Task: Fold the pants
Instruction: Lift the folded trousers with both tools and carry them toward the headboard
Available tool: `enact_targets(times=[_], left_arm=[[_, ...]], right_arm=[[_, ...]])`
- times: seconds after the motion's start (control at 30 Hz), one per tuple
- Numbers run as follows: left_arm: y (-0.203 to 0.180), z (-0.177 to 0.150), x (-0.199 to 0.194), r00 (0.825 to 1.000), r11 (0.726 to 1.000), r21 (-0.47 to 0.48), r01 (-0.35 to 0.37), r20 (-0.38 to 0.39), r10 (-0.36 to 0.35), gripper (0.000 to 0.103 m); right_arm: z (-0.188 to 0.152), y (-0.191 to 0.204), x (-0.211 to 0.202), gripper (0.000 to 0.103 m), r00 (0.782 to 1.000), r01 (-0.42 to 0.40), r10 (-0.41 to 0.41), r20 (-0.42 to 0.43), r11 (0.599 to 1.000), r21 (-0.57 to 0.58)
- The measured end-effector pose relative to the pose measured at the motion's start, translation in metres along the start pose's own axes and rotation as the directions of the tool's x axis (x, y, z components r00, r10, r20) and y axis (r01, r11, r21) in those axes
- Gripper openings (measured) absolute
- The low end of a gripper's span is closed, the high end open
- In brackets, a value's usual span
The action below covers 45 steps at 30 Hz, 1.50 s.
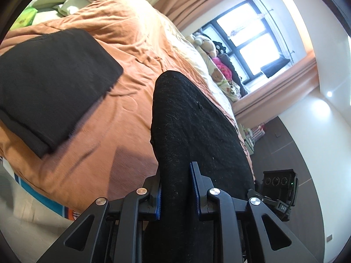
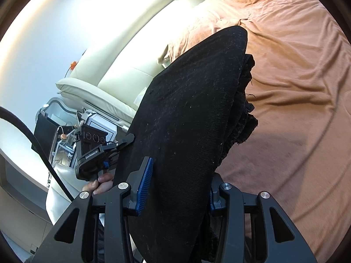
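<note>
Bed (image 1: 92,153), orange cover: one folded black garment (image 1: 50,92). Left claw (image 1: 176,188) and right claw (image 2: 175,188) clamped on black pants (image 1: 193,131), lifted.

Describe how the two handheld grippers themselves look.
Both the left gripper and the right gripper are matte black linkages with round silver pivot pins. Their fingers carry ribbed blue pads. White lettering marks the left one's body, beside a black cable.
</note>
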State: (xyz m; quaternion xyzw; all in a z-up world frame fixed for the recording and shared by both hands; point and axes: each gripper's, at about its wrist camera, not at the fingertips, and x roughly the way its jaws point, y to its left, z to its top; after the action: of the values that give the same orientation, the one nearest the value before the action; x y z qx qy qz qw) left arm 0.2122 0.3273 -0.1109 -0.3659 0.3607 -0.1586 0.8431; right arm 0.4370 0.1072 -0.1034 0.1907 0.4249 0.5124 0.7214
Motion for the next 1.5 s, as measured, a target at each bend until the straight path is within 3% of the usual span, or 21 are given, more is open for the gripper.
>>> enact_targets(times=[0.77,0.9,1.27,1.5], left_arm=[[0.092,0.139,-0.05,0.991,0.99,0.014,-0.137,-0.011,0.137,0.023],[0.113,0.168,-0.06,0.991,0.992,0.003,-0.129,-0.017,0.129,0.023],[0.141,0.226,-0.065,0.973,0.973,0.038,-0.227,-0.026,0.228,0.023],[0.152,0.253,-0.063,0.961,0.96,0.059,-0.274,-0.03,0.276,0.023]], right_arm=[[0.069,0.057,0.169,0.041,0.994,-0.065,0.059,-0.093,0.996,-0.064],[0.072,0.073,0.196,0.041,0.993,-0.081,0.075,-0.088,0.994,-0.069],[0.06,0.104,0.254,0.041,0.994,-0.083,0.073,-0.08,0.989,-0.12],[0.045,0.107,0.277,0.041,0.991,-0.121,0.117,-0.062,0.991,-0.061]])
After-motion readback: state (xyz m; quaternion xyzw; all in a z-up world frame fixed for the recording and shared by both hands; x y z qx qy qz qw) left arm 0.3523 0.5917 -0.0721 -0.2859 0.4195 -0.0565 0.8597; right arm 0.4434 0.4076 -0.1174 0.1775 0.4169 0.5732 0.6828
